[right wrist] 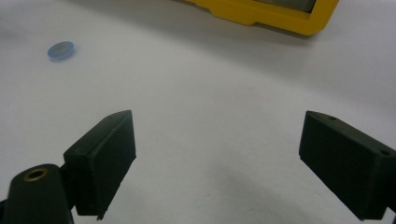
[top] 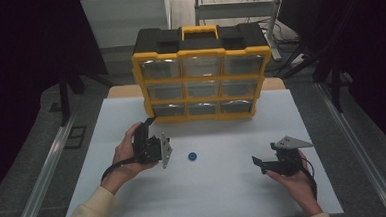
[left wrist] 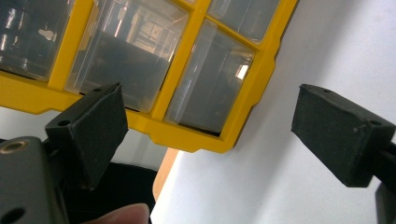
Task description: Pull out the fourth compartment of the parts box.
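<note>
Left tongs (top: 151, 124): spread, empty, aimed at the lower drawers of the yellow organizer (top: 202, 73).
Blue disc (top: 192, 156): lies flat on the white counter (top: 235, 186), between both tongs, well apart from the organizer.
Right tongs (top: 258, 164): spread, empty, low over the counter, pointing toward the disc.
Orientation: disc round, no long axis; flat face up.
Risk: thin disc could slide or flip if pads meet the counter first.

Cream sleeves, black tools (top: 149, 125) with grey three-cornered plates (black cables trailing)
</note>
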Tool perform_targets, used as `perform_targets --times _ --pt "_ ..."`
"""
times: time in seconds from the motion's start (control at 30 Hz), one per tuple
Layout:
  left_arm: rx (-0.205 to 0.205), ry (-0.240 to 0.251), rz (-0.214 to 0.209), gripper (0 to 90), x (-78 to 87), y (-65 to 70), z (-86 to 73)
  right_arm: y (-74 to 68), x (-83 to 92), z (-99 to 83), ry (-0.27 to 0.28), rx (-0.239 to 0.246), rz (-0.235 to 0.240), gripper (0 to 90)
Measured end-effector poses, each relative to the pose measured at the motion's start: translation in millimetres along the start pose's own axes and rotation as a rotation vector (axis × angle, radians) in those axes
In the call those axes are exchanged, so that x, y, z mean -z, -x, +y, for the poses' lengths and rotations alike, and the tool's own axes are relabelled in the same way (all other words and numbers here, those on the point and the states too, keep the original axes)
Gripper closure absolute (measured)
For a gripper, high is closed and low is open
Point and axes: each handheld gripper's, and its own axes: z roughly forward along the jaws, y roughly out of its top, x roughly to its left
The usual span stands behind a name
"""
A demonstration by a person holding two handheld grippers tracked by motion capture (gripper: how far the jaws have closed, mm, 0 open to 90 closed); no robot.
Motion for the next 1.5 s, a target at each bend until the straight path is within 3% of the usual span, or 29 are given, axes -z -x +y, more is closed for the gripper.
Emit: perform_targets --times 0.97,1.5 --pt "0.006 -0.003 0.013 11.3 -11.7 -10.0 4.8 0.4 0.1 0.0 0.001 -0.003 0.001 11.3" --pt "-0.010 -0.013 0.026 11.2 -18.8 -19.5 10.6 0.5 0.2 0.1 0.002 -0.005 0.000 11.3"
